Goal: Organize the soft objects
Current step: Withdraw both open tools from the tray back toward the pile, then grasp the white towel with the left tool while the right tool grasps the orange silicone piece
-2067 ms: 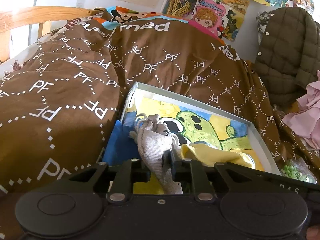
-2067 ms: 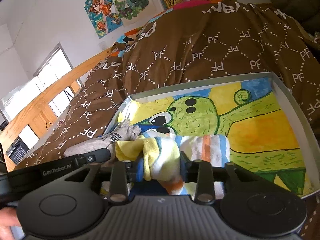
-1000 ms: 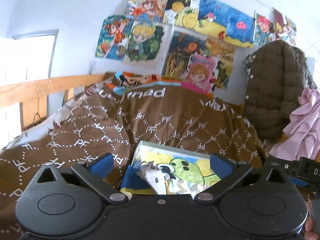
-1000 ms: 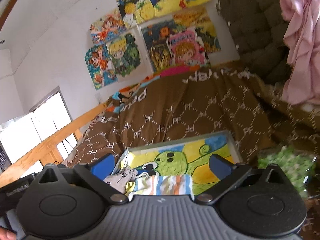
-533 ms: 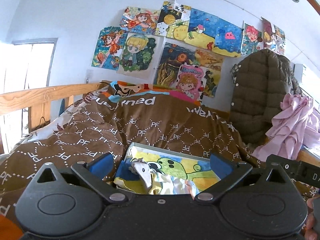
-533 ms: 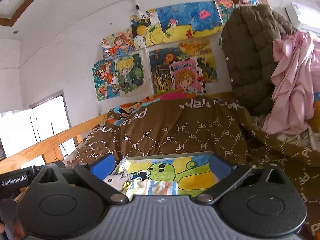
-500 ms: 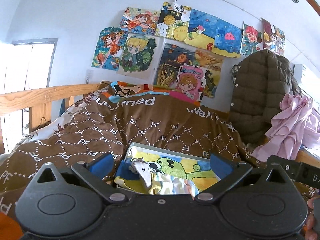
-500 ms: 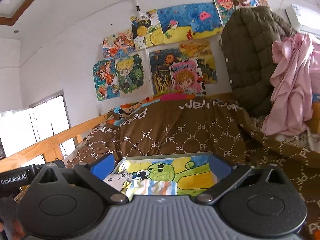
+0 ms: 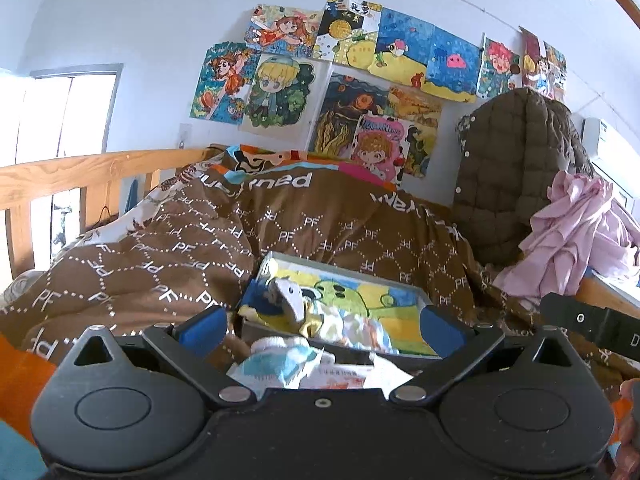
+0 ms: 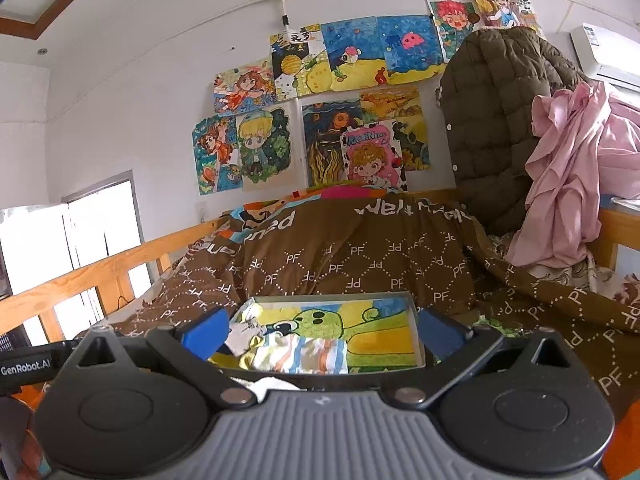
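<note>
A shallow box (image 9: 344,268) with a green cartoon drawing inside lies on the brown bedspread; it also shows in the right wrist view (image 10: 412,312). In it lie a grey sock (image 9: 290,300) (image 10: 240,336) and a striped yellow, blue and orange sock (image 10: 304,354) (image 9: 352,328). A white and blue soft item (image 9: 280,360) lies in front of the box, close under my left gripper. My left gripper (image 9: 320,326) is open and empty, held back from the box. My right gripper (image 10: 320,330) is open and empty, also back from the box.
The brown "PF" bedspread (image 9: 168,248) is bunched up behind and left of the box. A wooden bed rail (image 9: 80,172) runs along the left. An olive quilted jacket (image 9: 516,176) and pink cloth (image 9: 576,232) hang at right. Drawings (image 10: 328,108) cover the wall.
Both grippers let go of their socks in the box, opened wide and drew back and up. In the last half second they backed off a little more.
</note>
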A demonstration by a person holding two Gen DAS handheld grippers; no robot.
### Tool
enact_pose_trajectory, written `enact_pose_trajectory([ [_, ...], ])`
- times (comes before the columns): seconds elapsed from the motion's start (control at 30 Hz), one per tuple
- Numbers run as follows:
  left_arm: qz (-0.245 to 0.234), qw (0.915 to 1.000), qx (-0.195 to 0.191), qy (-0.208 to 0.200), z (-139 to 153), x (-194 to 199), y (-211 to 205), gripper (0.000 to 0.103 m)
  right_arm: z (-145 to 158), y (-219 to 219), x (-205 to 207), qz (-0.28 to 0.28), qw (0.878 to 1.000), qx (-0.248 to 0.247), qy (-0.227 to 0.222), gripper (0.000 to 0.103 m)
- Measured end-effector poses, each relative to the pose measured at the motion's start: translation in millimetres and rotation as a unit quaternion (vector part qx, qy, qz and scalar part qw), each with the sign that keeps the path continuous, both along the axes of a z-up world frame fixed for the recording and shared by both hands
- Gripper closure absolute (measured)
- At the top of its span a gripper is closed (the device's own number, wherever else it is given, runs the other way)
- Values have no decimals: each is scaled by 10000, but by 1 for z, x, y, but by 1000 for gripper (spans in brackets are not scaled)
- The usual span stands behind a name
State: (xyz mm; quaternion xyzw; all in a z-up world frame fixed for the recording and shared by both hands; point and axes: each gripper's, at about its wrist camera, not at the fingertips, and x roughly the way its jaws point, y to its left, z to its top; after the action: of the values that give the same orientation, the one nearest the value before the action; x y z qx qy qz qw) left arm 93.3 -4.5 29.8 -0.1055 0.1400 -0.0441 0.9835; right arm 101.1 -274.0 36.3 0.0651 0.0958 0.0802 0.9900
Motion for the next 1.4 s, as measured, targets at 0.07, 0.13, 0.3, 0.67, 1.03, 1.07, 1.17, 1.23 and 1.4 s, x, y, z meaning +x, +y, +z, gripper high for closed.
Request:
enact_pose_trajectory([
  [0.07,-14,10000,39,37,-2,-5,-1,1,-2,-1,-6,-33,10000,-23,41,0],
  [0.13,-41,9999,76,84,-3,-10,-1,1,-4,-4,-11,-77,9999,-1,127,0],
  [0.3,-219,9991,188,314,-7,-15,-2,1,-12,-12,-17,-201,9986,86,484,0],
  [0.67,-760,9898,502,1096,-34,-4,-16,1,-32,-28,2,-452,9854,402,1591,0],
  [1.03,-1200,9734,236,1935,-62,19,-25,1,-64,-39,41,-510,9448,661,3167,0],
  [1.07,-1235,9717,163,2005,-65,23,-25,1,-67,-42,46,-484,9395,753,3306,0],
  [1.17,-1303,9668,-41,2199,-74,32,-28,1,-76,-53,58,-382,9241,1082,3646,0],
  [1.23,-1351,9633,-162,2312,-79,39,-30,1,-80,-58,65,-349,9178,1141,3786,0],
  [1.4,-1385,9550,-484,2576,-94,56,-33,1,-92,-60,83,-266,9042,985,4148,0],
])
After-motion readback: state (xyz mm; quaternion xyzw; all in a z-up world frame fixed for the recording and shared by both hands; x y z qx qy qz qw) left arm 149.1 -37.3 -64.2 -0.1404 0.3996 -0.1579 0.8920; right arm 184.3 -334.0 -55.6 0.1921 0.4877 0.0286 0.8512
